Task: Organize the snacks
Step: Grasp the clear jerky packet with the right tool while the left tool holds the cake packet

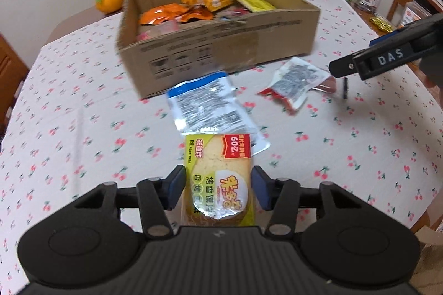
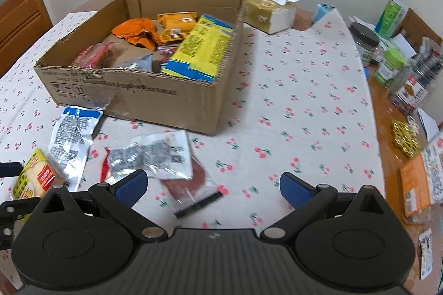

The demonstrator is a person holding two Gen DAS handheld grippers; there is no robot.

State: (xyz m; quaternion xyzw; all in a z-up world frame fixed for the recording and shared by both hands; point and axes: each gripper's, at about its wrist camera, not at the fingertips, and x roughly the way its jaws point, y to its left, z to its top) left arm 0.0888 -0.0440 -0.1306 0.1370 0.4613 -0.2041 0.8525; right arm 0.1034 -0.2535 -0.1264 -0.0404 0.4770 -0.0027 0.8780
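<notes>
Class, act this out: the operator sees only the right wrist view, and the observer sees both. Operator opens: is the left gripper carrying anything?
Observer: Yes. The left gripper grips a yellow snack pack between both pads, printed side up.
Operator: What lies straight ahead of it?
Observer: A blue-topped pouch on the tablecloth, then the cardboard box.
Operator: How does my gripper look from there?
Observer: The right gripper hangs beside the red-edged packet, and its side reads DAS.

R tongs (image 2: 211,187) open over red-white pkt (image 2: 155,156).
</notes>
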